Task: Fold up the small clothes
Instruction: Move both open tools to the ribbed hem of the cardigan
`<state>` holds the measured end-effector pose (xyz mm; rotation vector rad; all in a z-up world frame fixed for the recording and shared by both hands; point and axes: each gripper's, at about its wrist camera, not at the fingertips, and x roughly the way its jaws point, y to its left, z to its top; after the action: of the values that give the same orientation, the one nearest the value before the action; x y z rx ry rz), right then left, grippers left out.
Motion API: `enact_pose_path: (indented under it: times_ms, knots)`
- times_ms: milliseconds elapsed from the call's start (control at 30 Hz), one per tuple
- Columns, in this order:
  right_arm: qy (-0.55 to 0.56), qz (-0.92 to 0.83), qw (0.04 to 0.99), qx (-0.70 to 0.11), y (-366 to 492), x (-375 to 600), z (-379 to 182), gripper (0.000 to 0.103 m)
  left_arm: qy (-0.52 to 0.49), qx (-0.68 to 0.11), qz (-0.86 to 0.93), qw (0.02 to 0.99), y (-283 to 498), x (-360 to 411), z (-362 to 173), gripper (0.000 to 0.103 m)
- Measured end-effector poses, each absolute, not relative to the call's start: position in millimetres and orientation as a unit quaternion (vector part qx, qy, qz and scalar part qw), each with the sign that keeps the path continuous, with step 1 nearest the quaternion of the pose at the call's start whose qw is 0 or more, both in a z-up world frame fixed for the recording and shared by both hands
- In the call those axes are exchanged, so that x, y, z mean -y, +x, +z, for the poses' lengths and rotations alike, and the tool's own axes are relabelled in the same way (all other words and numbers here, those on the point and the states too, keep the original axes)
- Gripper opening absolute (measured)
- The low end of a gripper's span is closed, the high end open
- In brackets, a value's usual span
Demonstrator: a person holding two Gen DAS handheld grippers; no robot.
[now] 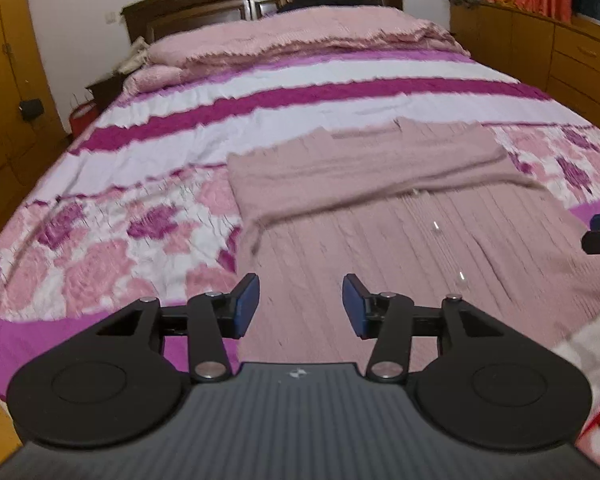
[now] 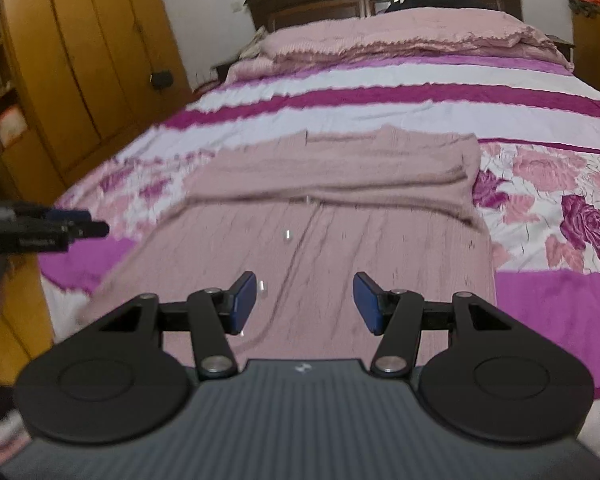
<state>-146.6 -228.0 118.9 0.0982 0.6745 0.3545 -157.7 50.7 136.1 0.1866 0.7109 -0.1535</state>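
- The left gripper (image 1: 300, 304) is built from matte black linkage arms hinged on round silver pivot screws.
- Two round black discs are set at the sides of a grey ribbed body, on which a small pale emblem is printed.
- Flat blue pads (image 1: 247, 305) are fitted inside the jaws.
- The right gripper (image 2: 305, 304) is made to the same pattern.
- A white-and-red patterned sleeve (image 1: 592, 376) is worn.

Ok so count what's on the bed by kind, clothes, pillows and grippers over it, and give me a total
Dusty pink knit garment, spread out with its far end folded over: 1
Pink pillows at the headboard end: 2
Grippers above the bed, left gripper and right gripper, both open and empty: 2
Total: 5
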Motion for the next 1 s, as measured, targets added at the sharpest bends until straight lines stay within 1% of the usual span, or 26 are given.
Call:
enact_pose_path:
  times_ms: [133,367,433,533,700,800,1000]
  knots:
    - [-0.006,0.181,0.917,-0.355,-159,216,105,0.056,0.093,-0.378,-0.094,0.917,-167,-47,112,0.055]
    - [-0.031,0.197,0.904,-0.377,-170,209,93,0.056,0.110,-0.398,-0.136,0.900,-182,-37,94,0.056]
    - [-0.043,0.200,0.901,-0.382,-172,207,91,0.056,0.113,-0.403,-0.154,0.895,-187,-35,91,0.057]
    - [-0.064,0.205,0.894,-0.392,-176,204,87,0.056,0.121,-0.410,-0.174,0.887,-192,-32,87,0.063]
    - [-0.110,0.191,0.886,-0.408,-178,198,77,0.056,0.157,-0.419,-0.185,0.875,-193,-20,72,0.066]
    - [-0.134,0.166,0.888,-0.406,-176,196,68,0.056,0.176,-0.423,-0.180,0.871,-189,-13,63,0.066]
    - [-0.149,0.156,0.895,-0.391,-171,192,62,0.056,0.199,-0.416,-0.169,0.871,-180,-7,52,0.067]
